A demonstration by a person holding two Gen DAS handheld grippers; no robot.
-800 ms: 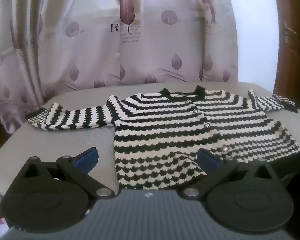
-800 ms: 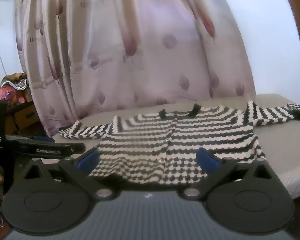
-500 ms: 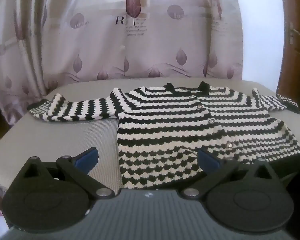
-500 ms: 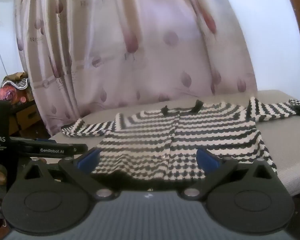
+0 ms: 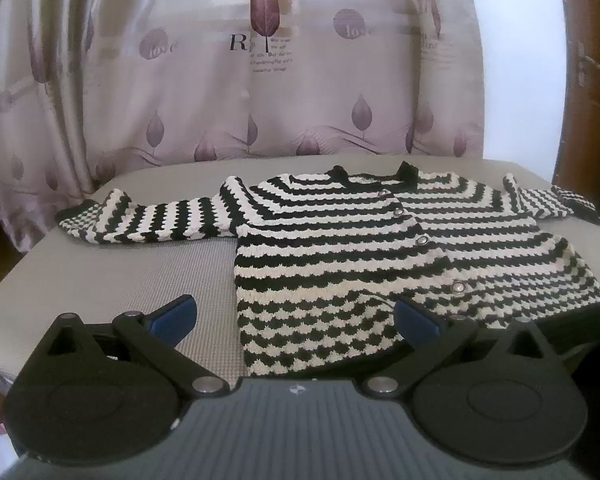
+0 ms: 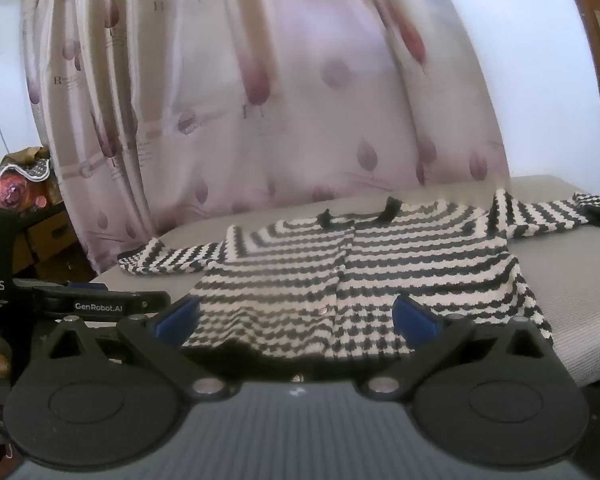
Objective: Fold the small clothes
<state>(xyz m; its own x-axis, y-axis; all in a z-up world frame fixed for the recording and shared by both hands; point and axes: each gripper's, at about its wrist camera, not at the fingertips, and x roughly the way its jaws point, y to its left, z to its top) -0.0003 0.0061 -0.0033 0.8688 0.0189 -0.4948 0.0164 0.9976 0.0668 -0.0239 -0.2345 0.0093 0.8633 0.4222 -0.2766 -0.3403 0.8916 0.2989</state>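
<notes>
Both claws gape empty; our left claw (image 5: pixel 296 316) sits nearest the cardigan (image 5: pixel 380 256)'s left sleeve (image 5: pixel 148 220), stretched sideways.

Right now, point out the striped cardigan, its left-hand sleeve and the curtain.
striped cardigan (image 5: pixel 340 256), left wrist view, front panel left of the buttons.
left-hand sleeve (image 5: pixel 148 220), left wrist view, mid-sleeve.
curtain (image 5: pixel 220 92), left wrist view, leaf-printed fabric behind the table.

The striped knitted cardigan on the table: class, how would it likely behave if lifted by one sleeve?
The cardigan is probably floppy: it lies flat and limp, sleeves spread. Its chunky knit suggests it would sag and stretch a little. The textured yarn looks unlikely to slip on the grey table.
</notes>
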